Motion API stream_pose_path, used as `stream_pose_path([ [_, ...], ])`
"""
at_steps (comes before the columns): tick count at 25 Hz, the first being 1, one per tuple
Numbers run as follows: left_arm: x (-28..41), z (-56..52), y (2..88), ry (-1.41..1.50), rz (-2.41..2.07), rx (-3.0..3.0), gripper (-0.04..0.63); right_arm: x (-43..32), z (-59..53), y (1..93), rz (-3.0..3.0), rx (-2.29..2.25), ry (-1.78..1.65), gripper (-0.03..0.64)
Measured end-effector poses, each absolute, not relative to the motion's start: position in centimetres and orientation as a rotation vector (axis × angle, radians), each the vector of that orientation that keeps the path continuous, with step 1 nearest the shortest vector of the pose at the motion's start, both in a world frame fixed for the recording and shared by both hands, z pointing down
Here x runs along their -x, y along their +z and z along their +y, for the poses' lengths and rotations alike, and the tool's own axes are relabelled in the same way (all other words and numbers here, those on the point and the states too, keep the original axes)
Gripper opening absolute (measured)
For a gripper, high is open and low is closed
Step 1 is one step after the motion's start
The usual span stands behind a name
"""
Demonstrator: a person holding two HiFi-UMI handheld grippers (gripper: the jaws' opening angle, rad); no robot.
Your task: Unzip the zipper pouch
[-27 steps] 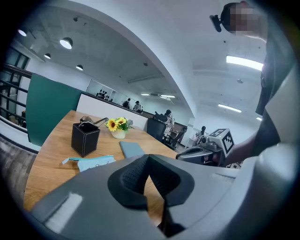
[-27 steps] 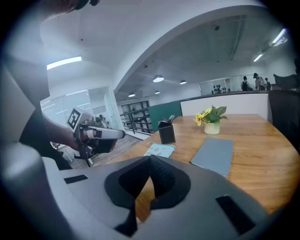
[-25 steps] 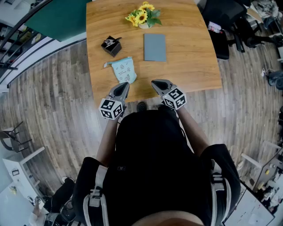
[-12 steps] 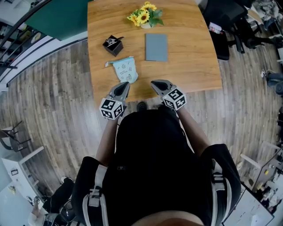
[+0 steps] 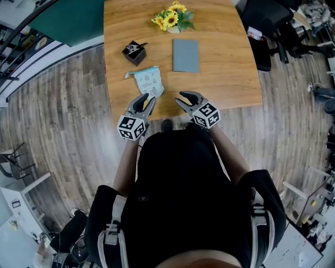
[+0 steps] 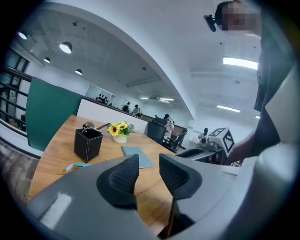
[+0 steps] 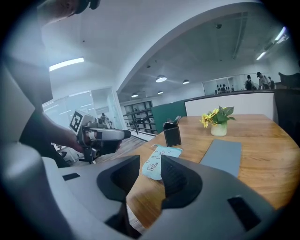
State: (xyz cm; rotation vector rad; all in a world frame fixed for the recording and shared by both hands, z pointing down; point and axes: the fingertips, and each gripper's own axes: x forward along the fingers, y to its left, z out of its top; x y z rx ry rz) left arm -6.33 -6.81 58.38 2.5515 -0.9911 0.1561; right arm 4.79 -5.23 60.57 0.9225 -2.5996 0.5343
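The light blue zipper pouch (image 5: 148,82) lies flat near the front left of the wooden table (image 5: 230,78), its zip end pointing away from me. My left gripper (image 5: 148,98) hovers just in front of the pouch's near end. Its jaws have just been opening and stand open, nothing between them (image 6: 149,173). My right gripper (image 5: 180,97) is to the right of the pouch over the table's front edge. Its jaws have also just been opening and are empty (image 7: 150,176). The pouch (image 7: 159,161) shows beyond them in the right gripper view.
A black pen holder (image 5: 134,52) stands behind the pouch. A grey notebook (image 5: 186,55) lies to its right, and a pot of sunflowers (image 5: 172,15) sits at the far edge. Black office chairs (image 5: 267,21) stand off the table's right side.
Both grippers were shut in the earlier frames and now stand open. Their places over the table's front edge have barely shifted.
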Motion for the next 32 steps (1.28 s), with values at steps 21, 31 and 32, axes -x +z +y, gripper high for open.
stream_pose_path([
  [21, 8.8, -6.6, 58.8, 0.125, -1.105, -2.473, 0.232, -3.2, -5.8, 60.3, -2.665, -0.851, 0.540, 0.298],
  [31, 8.7, -7.9, 59.7, 0.154, -1.118, -2.436, 0.232, -3.3, -8.1, 61.2, -2.670, -0.863, 0.580, 0.276],
  [32, 8.6, -8.1, 59.8, 0.161, -1.117, -2.432, 0.232, -3.4, -8.4, 61.3, -2.665, -0.868, 0.583, 0.273],
])
